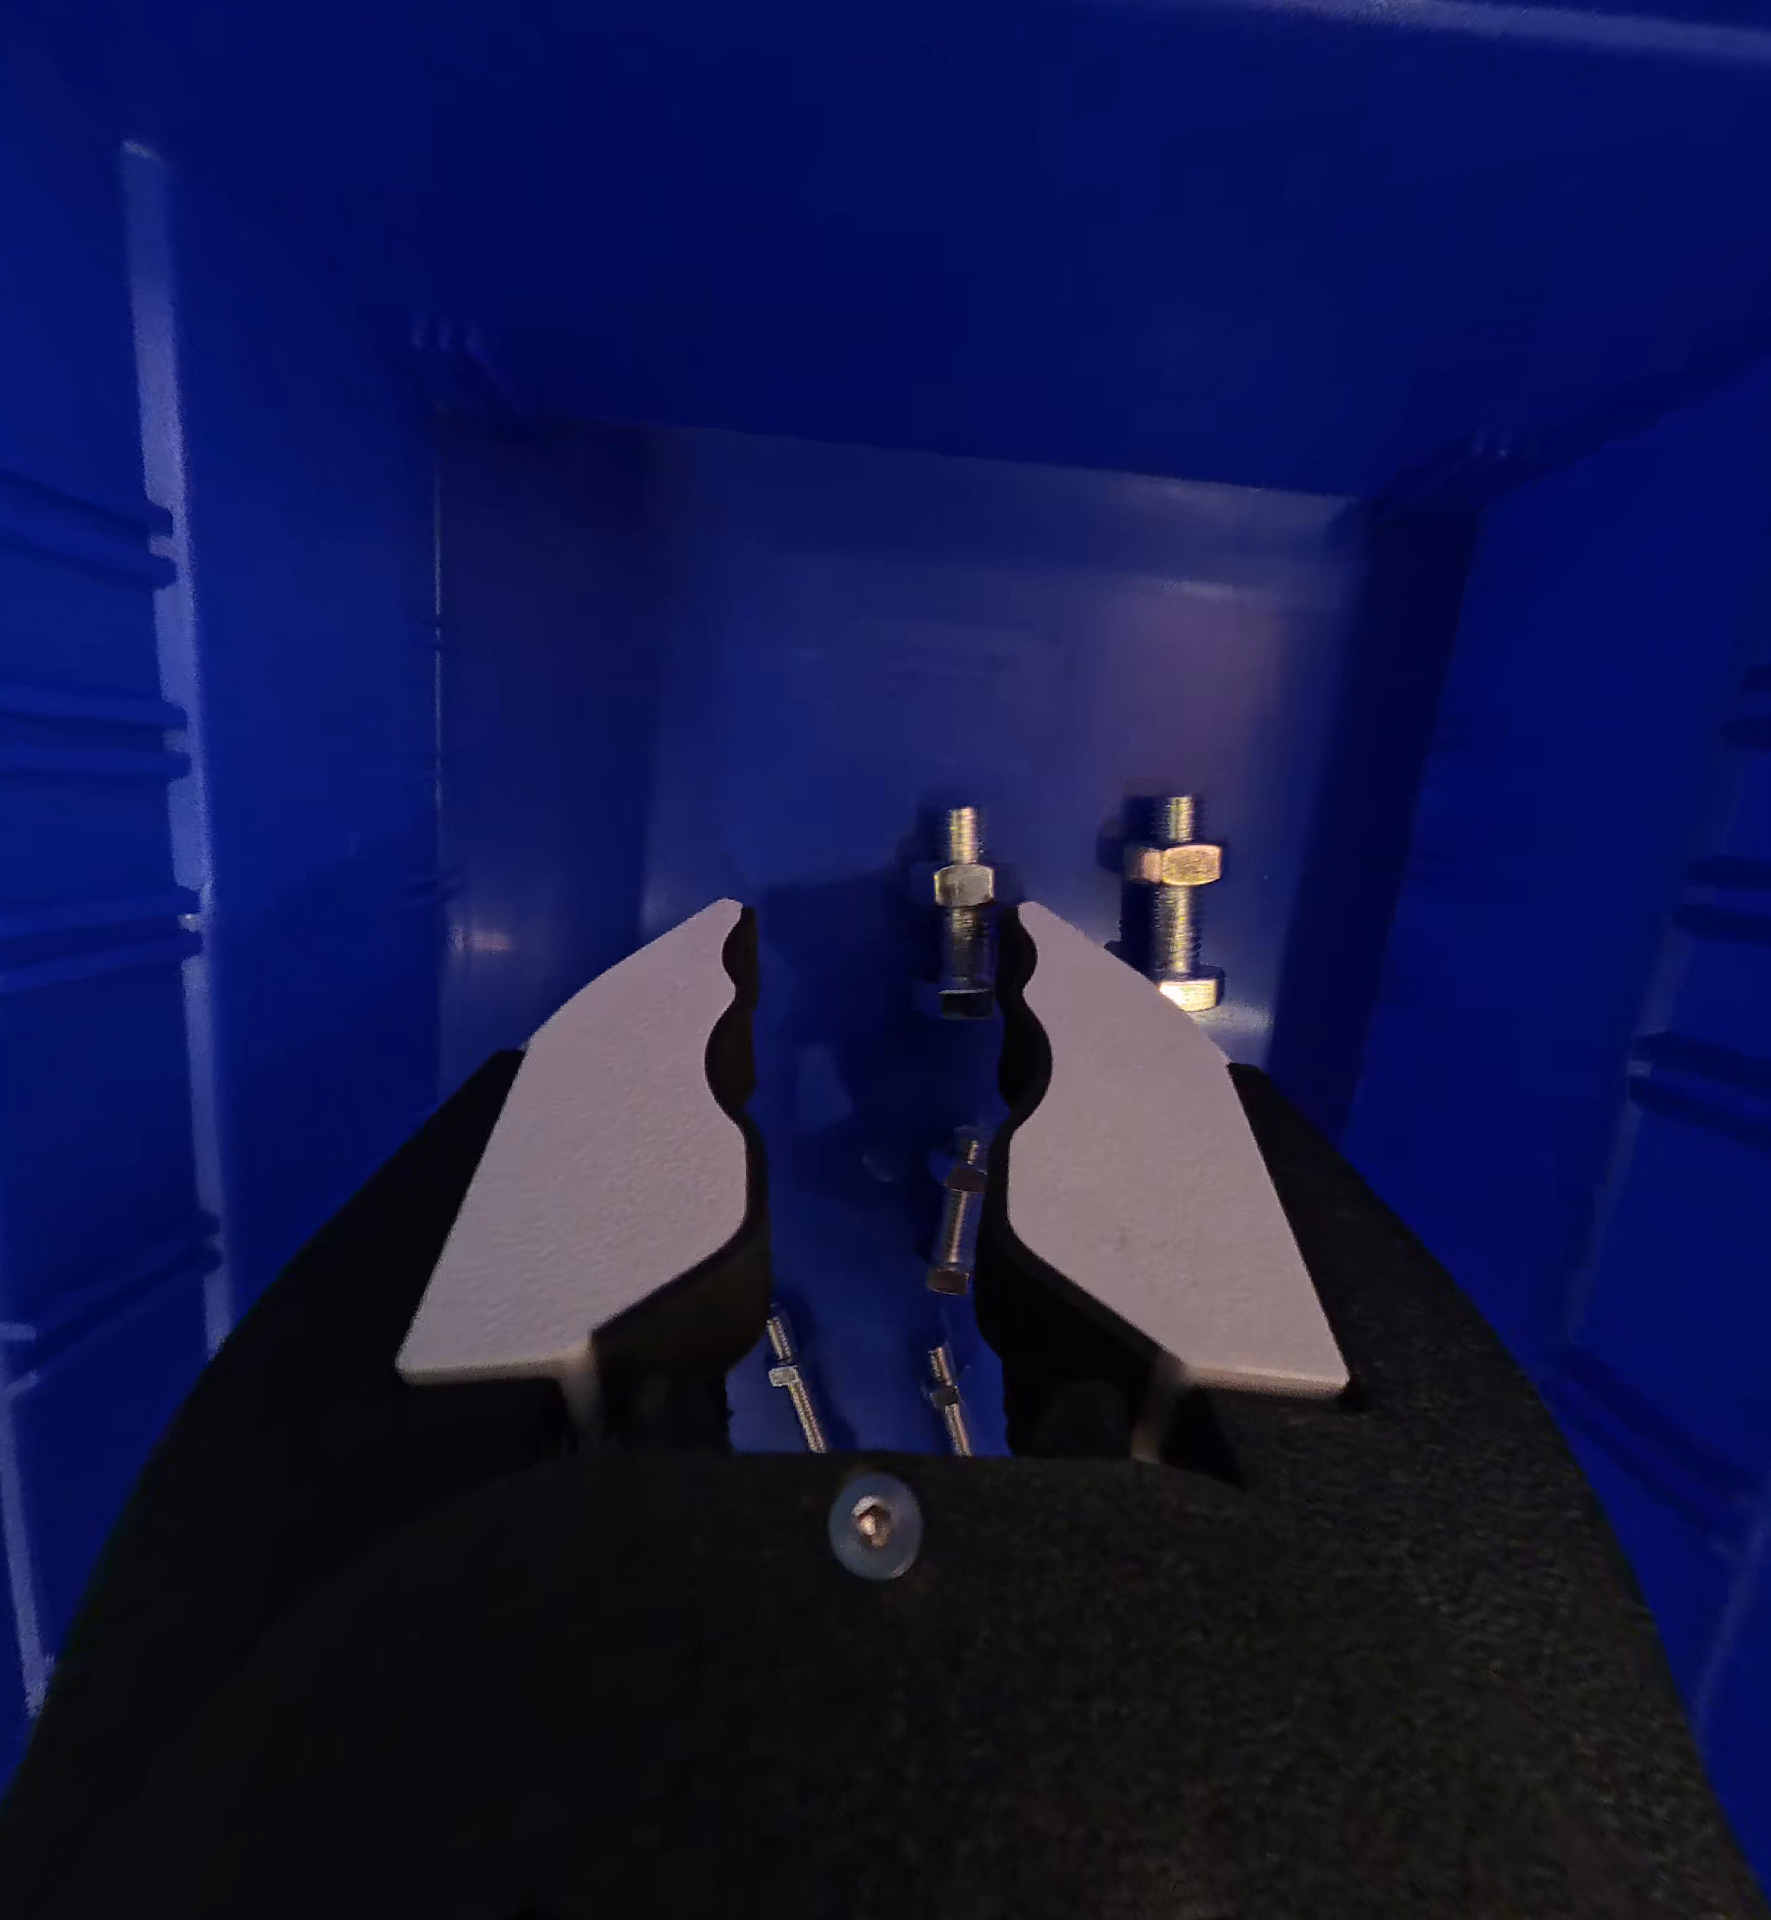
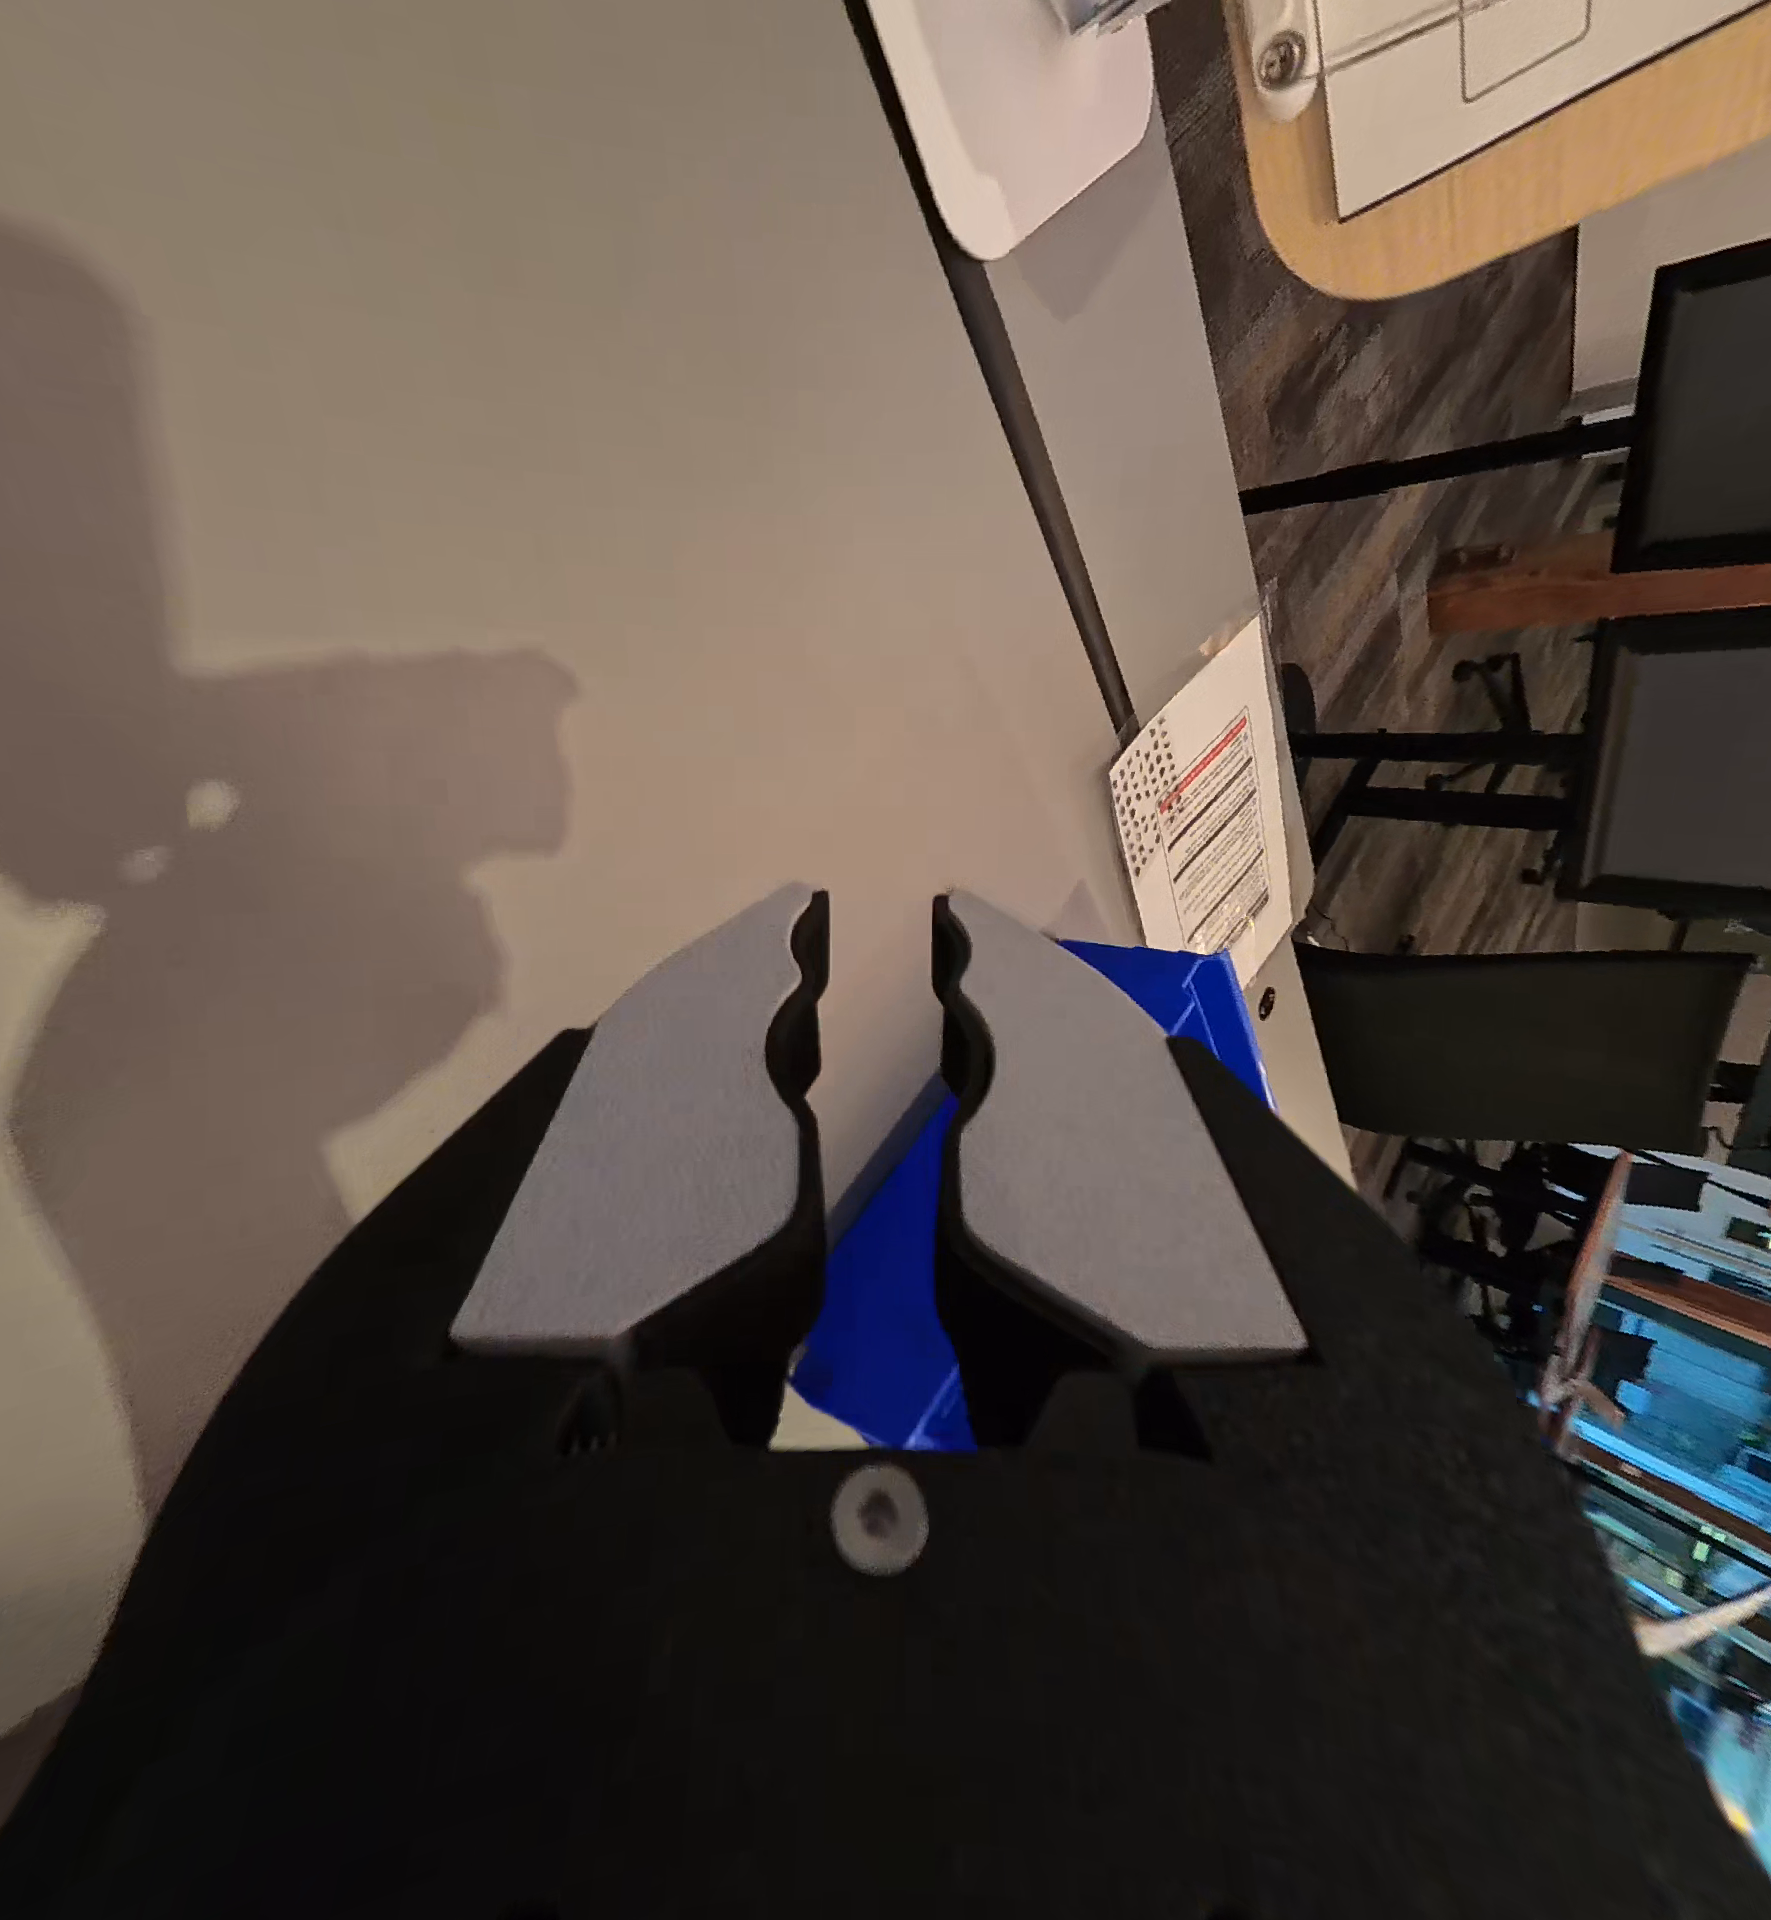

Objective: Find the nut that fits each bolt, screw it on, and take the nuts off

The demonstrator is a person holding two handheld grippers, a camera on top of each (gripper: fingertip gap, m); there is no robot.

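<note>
The left gripper [image 1: 879,914] reaches down inside a blue bin [image 1: 268,644], its jaws parted and holding nothing. Just past the tips, on the bin floor, a bolt [image 1: 962,914] lies lengthwise with a nut [image 1: 964,885] threaded partway along its shank; its head sits close beside the right fingertip, whether touching cannot be told. A thicker bolt [image 1: 1177,904] lies parallel to it on the right, near the bin's corner, also carrying a nut [image 1: 1172,864]. Between the fingers, closer to the camera, a smaller bolt [image 1: 956,1216] with its own nut shows, and two thin bolts lie farther back still: one on the left [image 1: 793,1382], one on the right [image 1: 946,1397], both partly hidden by the gripper body. The ribbed bin walls rise on every side and the light inside is dim.

The right gripper [image 2: 881,914] hangs above a pale grey table [image 2: 548,416], jaws released with a narrow gap and nothing between them. Its shadow falls across the tabletop on the left. The blue bin [image 2: 1203,987] shows partly behind and between the fingers. A printed sheet [image 2: 1198,821] lies at the table edge just beyond the bin, and a white object [image 2: 1006,125] sits farther along the edge. Beyond the table are dark wood-look flooring [image 2: 1380,395], a dark screen [image 2: 1743,416] on a stand, and a light wooden tabletop [image 2: 1587,197].
</note>
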